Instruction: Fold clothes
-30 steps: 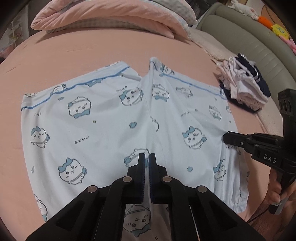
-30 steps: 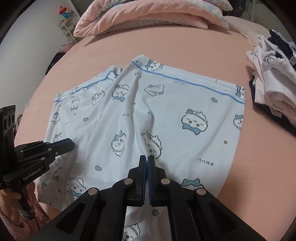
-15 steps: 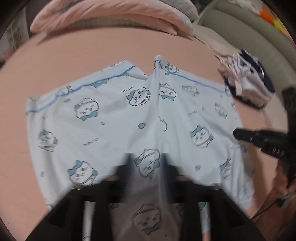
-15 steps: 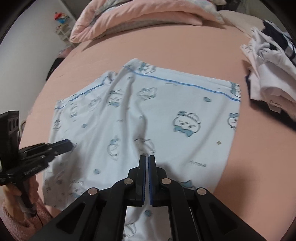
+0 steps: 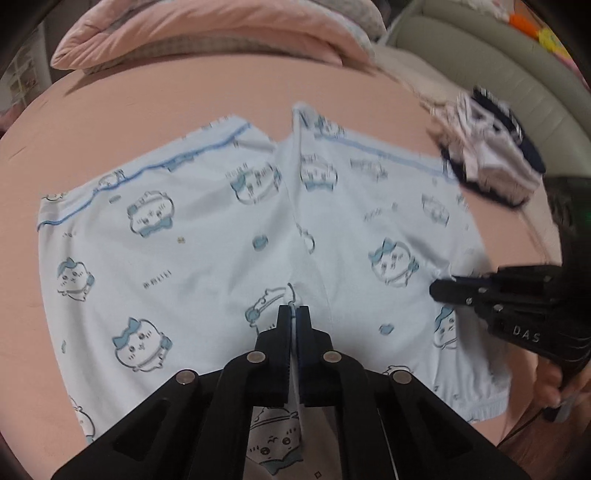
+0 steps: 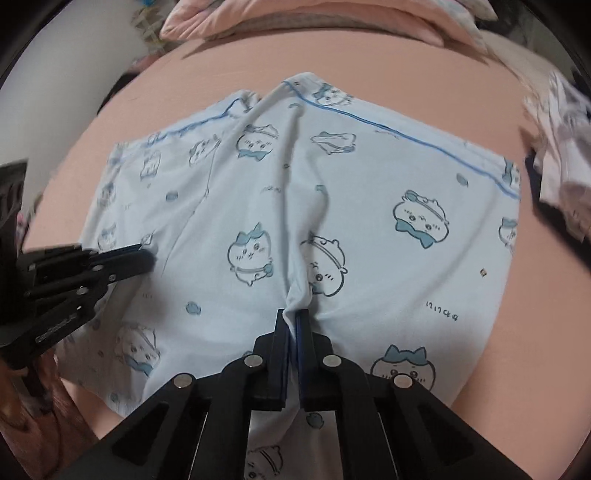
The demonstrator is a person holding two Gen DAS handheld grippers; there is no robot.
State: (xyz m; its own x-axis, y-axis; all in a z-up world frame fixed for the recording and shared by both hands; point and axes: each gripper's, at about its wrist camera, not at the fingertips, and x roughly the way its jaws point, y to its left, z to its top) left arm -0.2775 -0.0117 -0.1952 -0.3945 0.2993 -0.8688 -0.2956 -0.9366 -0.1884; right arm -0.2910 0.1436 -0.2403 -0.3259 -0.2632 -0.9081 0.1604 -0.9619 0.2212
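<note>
The left gripper [image 5: 294, 312] was seen at the lower centre of its own view, its two black jaws pressed together on a thin pinch of pale blue cloth. The cloth belonged to a pair of shorts [image 5: 207, 236] printed with small cartoon animal faces and edged with a blue line along each leg hem. The shorts were spread flat on a pink bedsheet [image 5: 155, 110], filling the middle of the frame, with the elastic waistband toward the bottom edge.

The right gripper [image 6: 293, 317] was shown at the lower centre of its own view, likewise clamped on a raised fold of the same shorts [image 6: 406, 266], from which a ridge of fabric ran up toward the top of the frame. In the left view this gripper [image 5: 437, 288] entered from the right edge, its tip resting against the cloth near the waistband side. In the right view the other gripper [image 6: 147, 254] entered from the left edge.

A folded pile of clothes [image 5: 491, 162], white and navy, was seen blurred at the upper right of the left view, just beside the shorts. A pink quilt [image 5: 207, 33] was bunched along the top of the frame. A grey-green headboard [image 5: 491, 70] curved along the upper right.
</note>
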